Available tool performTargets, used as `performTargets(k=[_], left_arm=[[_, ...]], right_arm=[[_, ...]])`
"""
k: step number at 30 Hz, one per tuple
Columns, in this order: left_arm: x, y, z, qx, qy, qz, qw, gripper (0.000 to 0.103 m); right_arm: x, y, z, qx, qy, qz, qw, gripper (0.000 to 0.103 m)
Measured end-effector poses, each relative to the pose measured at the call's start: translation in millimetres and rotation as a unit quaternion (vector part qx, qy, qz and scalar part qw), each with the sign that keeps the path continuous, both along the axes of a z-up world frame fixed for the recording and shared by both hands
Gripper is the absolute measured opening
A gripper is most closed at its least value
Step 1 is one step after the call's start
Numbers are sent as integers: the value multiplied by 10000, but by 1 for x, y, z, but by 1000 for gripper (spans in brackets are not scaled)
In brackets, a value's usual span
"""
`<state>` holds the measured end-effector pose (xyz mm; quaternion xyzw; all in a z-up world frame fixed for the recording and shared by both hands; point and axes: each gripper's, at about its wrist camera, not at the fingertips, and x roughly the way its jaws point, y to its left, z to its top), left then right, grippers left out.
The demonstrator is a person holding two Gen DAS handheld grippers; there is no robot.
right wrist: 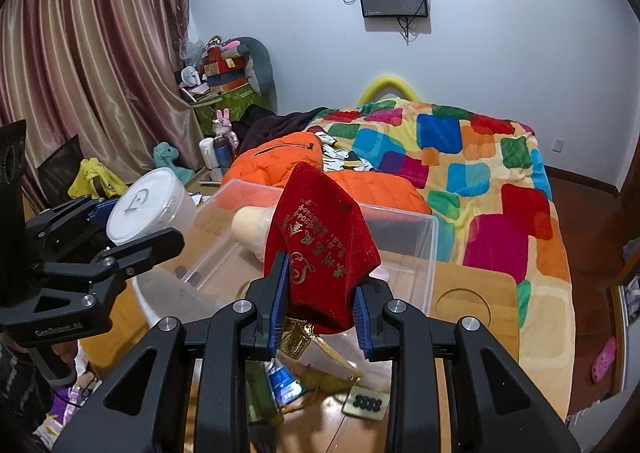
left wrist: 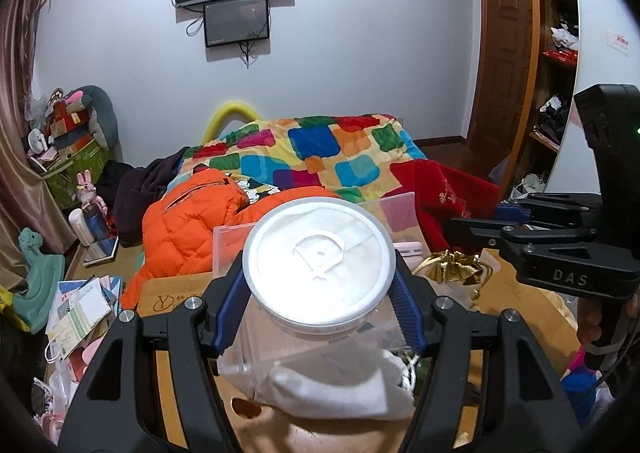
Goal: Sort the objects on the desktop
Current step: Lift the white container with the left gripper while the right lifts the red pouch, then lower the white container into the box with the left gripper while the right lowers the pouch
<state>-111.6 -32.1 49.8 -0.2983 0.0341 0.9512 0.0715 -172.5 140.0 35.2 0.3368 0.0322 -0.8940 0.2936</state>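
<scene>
My left gripper (left wrist: pixel 320 293) is shut on a translucent round jar with a white lid (left wrist: pixel 318 257), its blue pads pressing both sides; the jar hangs above a clear plastic box (left wrist: pixel 396 209). In the right wrist view the same jar (right wrist: pixel 144 205) sits in the left gripper (right wrist: pixel 132 221) at the left edge. My right gripper (right wrist: pixel 320 317) is shut on a red velvet pouch with gold lettering (right wrist: pixel 320 237), lifted in front of the clear box (right wrist: pixel 400 249). From the left wrist view the right gripper (left wrist: pixel 476 219) and red pouch (left wrist: pixel 440 189) appear at right.
A wooden desk board (right wrist: pixel 472 301) carries the box, which holds a beige object (right wrist: pixel 252 229). A gold pouch (left wrist: pixel 452 269) and white cloth (left wrist: pixel 332 381) lie on it. A bed with an orange jacket (left wrist: pixel 188 225) and a colourful blanket (right wrist: pixel 480 173) lies behind. Clutter crowds the left.
</scene>
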Motion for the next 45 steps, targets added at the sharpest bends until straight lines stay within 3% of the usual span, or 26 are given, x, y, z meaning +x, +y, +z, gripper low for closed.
performTargets(k=[18, 45], left_arm=[[-44, -6, -30, 27, -378, 0, 9993, 64], [-56, -14, -60, -41, -940, -85, 9955, 64]], right_arm=[[-34, -16, -24, 81, -266, 85, 9996, 26], [-44, -44, -62, 403, -685, 413, 9960, 28]])
